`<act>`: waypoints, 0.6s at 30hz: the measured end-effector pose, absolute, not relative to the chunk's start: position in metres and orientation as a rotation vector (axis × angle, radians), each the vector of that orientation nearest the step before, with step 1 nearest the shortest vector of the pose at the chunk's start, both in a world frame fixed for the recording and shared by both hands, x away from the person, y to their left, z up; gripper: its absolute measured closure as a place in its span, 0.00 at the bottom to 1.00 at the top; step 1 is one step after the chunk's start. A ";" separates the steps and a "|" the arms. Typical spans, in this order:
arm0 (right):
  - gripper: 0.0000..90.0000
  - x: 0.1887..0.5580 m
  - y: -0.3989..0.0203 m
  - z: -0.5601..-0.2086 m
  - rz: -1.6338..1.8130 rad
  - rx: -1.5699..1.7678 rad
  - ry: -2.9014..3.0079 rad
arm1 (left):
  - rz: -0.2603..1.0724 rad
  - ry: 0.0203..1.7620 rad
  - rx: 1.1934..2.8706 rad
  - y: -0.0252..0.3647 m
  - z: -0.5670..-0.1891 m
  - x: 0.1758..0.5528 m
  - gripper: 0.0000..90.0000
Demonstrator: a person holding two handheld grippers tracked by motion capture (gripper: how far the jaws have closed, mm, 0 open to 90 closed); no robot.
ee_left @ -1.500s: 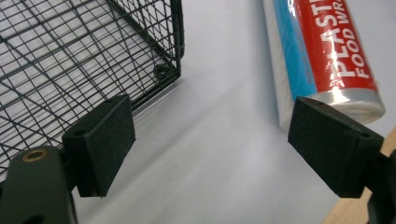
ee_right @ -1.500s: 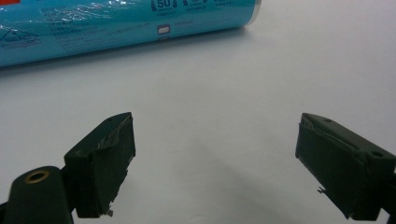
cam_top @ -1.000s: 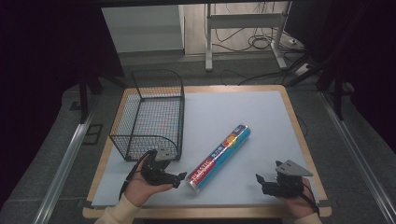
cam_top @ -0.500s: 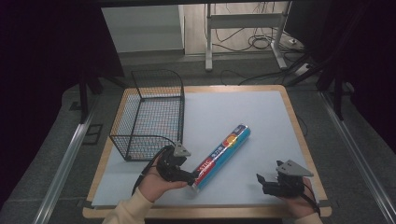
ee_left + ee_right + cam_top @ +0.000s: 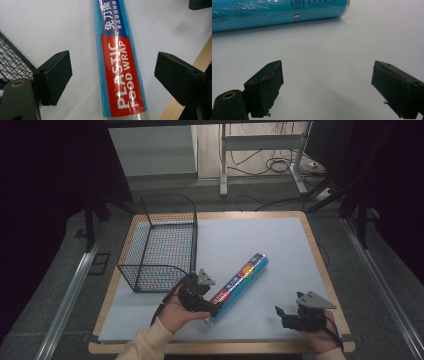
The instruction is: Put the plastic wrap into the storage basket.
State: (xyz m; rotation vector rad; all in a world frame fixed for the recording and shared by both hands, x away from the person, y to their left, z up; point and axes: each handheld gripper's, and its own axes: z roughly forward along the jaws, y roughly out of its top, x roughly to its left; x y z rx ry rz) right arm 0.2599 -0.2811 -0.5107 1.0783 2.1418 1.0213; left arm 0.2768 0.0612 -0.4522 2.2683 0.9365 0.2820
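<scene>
Plastic food wrap roll (image 5: pixel 240 284), long and slim, lies flat on the pale sheet (image 5: pixel 250 240) that covers the bench, slanting from near the bench's front edge up toward its middle. In the left gripper view the roll (image 5: pixel 120 62) shows its label well: a turquoise tube under a glossy film that throws glare, a red panel with white capitals reading PLASTIC FOOD WRAP, and above it a dark blue panel with white Chinese characters. In the right gripper view the roll (image 5: pixel 277 11) turns its other face, all turquoise with small white print and a "50", its rounded end pointing toward the right of that view.

Left gripper (image 5: pixel 209 310) sits right at the roll's near end, by the front edge of the bench, left of centre. Its jaws have just been opening and now stand spread wide, one on each side of the roll, with clear daylight between each pad and the tube; nothing is pinched.

Right gripper (image 5: pixel 290 316) rests low near the bench's front right corner, well apart from the roll. Its own view shows its jaws spread too, with bare sheet between them.

Black wire basket (image 5: pixel 160 245) stands upright along the bench's left edge, just beside the left hand (image 5: pixel 175 315), and its mesh (image 5: pixel 12 65) edges into the left gripper view.
</scene>
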 end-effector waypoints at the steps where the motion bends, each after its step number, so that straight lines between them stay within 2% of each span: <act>1: 0.12 0.260 -0.281 -0.511 1.021 1.078 2.142 | 0.281 0.941 2.267 0.060 -0.452 0.277 0.16; 18: 0.11 0.260 -0.282 -0.511 1.019 1.080 2.134 | 0.242 0.923 2.316 0.032 -0.454 0.297 0.15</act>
